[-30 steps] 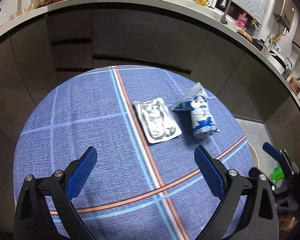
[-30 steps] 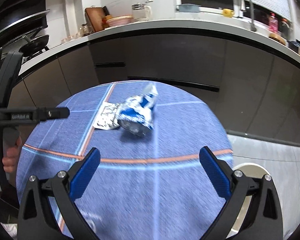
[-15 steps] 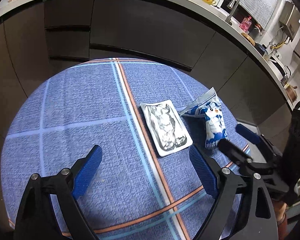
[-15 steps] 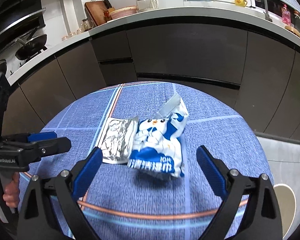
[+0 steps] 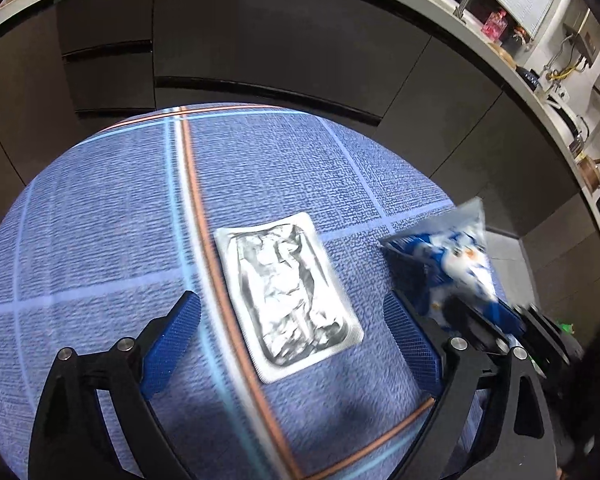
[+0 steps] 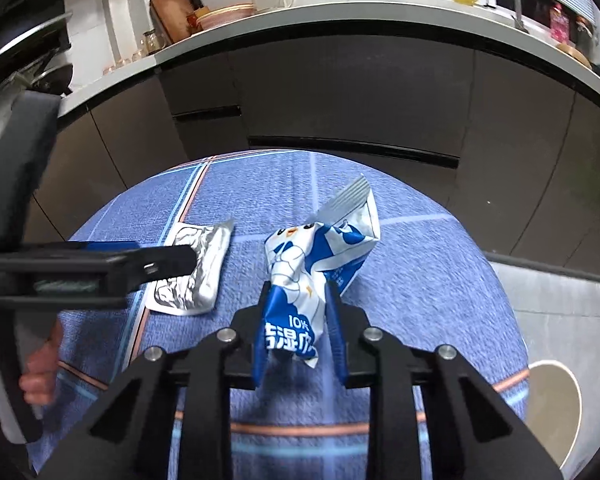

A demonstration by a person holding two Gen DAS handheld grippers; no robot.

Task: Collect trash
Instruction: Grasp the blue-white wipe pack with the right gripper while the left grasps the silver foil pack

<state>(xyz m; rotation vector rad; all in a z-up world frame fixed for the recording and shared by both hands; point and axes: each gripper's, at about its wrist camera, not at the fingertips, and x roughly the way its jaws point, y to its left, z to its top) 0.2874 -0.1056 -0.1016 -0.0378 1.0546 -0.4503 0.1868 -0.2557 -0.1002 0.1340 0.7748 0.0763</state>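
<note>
A blue and white wipes packet [image 6: 320, 252] is pinched at its near end between the pads of my right gripper [image 6: 299, 300]. The jaws are closing and the packet crumples, its far end tilted up off the blue checked tablecloth [image 6: 420, 280]. In the left wrist view the same packet [image 5: 460, 256] shows at the right, blurred. A flat silver foil packet [image 5: 288, 296] lies on the cloth beside an orange stripe. My left gripper [image 5: 292, 312] stands open with a finger on either side of the packet's near half, not touching it. The right wrist view shows the foil packet [image 6: 204, 264] under the left gripper's fingers [image 6: 156, 262].
The round table's edge drops off on all sides toward dark kitchen cabinets [image 5: 260, 40]. A counter [image 6: 340, 16] with dishes and a tap runs behind. A pale round object [image 6: 556, 400] sits on the floor at the right. A person's hand [image 6: 36, 376] holds the left gripper's handle.
My right gripper moved in and closed on the blue and white packet, crumpling it. My left gripper came forward and down until its open fingers straddle the foil packet.
</note>
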